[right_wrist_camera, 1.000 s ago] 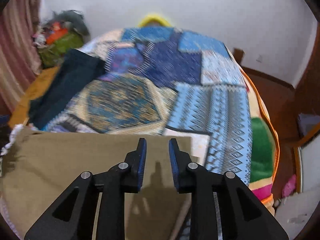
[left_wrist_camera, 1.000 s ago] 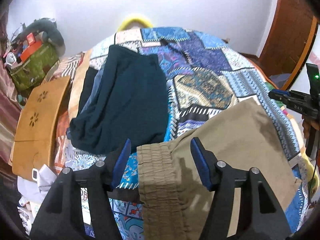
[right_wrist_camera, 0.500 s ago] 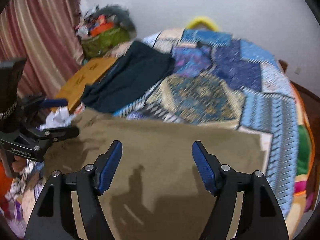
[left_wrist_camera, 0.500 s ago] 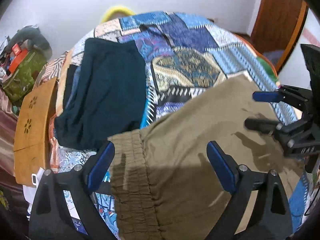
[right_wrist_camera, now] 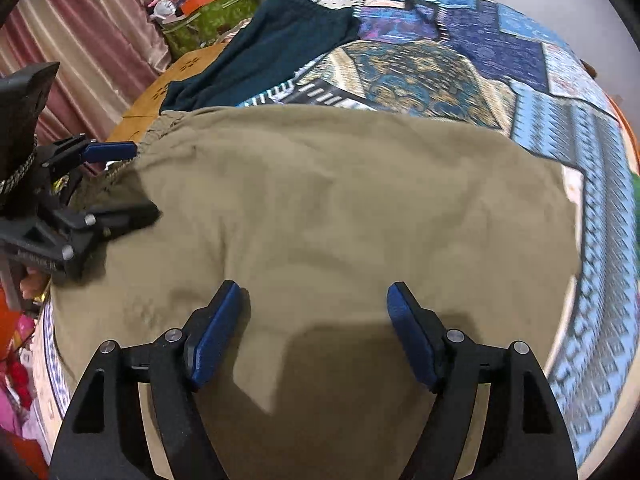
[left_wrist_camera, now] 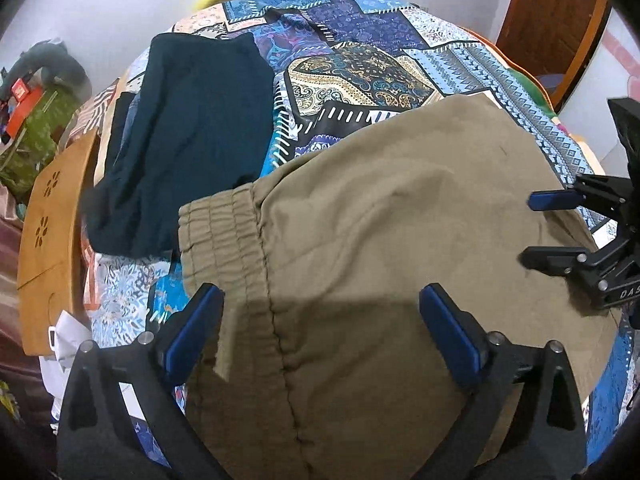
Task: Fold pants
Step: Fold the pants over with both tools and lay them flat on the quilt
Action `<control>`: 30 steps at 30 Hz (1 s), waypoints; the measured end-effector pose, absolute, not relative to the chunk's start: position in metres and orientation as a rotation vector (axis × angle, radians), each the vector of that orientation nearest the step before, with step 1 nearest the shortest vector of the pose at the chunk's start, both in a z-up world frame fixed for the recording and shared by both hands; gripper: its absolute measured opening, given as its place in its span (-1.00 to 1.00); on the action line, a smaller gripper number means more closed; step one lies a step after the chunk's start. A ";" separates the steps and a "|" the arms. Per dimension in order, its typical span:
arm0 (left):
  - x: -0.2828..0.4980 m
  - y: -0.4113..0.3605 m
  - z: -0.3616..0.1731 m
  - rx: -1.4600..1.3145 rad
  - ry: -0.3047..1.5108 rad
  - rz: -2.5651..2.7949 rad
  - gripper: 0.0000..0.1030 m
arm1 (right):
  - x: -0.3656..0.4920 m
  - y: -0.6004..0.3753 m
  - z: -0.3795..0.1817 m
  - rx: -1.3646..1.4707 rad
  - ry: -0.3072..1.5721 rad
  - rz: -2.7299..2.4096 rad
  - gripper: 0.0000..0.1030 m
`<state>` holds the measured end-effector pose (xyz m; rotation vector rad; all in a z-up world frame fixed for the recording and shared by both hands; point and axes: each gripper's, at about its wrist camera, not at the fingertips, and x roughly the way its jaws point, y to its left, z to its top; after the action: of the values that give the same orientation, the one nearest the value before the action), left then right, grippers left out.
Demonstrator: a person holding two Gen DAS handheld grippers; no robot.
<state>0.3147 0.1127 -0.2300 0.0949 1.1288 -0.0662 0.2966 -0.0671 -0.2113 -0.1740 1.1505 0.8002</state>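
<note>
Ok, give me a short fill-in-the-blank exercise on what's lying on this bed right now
1. The khaki pants lie on a patchwork ____.
2. The pants' gathered ____ sits on the side nearest the left gripper.
3. Beyond that end lies a folded garment coloured dark ____.
4. The right gripper has jaws that are ____, nothing pinched between them.

Missing words: bedspread; waistband; teal; opening

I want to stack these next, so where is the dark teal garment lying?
In the left wrist view, the dark teal garment lies on the patchwork bedspread, up and left of the khaki pants, just beyond their elastic waistband.
</note>
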 end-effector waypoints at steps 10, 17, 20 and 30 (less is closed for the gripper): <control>0.282 0.119 -0.222 0.094 1.106 -0.026 0.96 | 0.268 -0.116 -0.202 -0.119 1.120 0.679 0.43; 0.260 0.126 -0.215 0.071 1.090 0.003 0.96 | 0.246 -0.147 -0.206 -0.104 1.129 0.616 0.44; 0.249 0.130 -0.209 0.066 1.071 0.016 0.96 | 0.239 -0.161 -0.206 -0.063 1.126 0.594 0.44; 0.216 0.144 -0.179 0.044 0.999 0.075 0.95 | 0.225 -0.168 -0.186 -0.024 1.056 0.554 0.44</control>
<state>0.2158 0.1445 -0.1788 0.0445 0.9986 0.0749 0.2247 -0.1685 -0.1861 -0.0240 1.0562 0.5539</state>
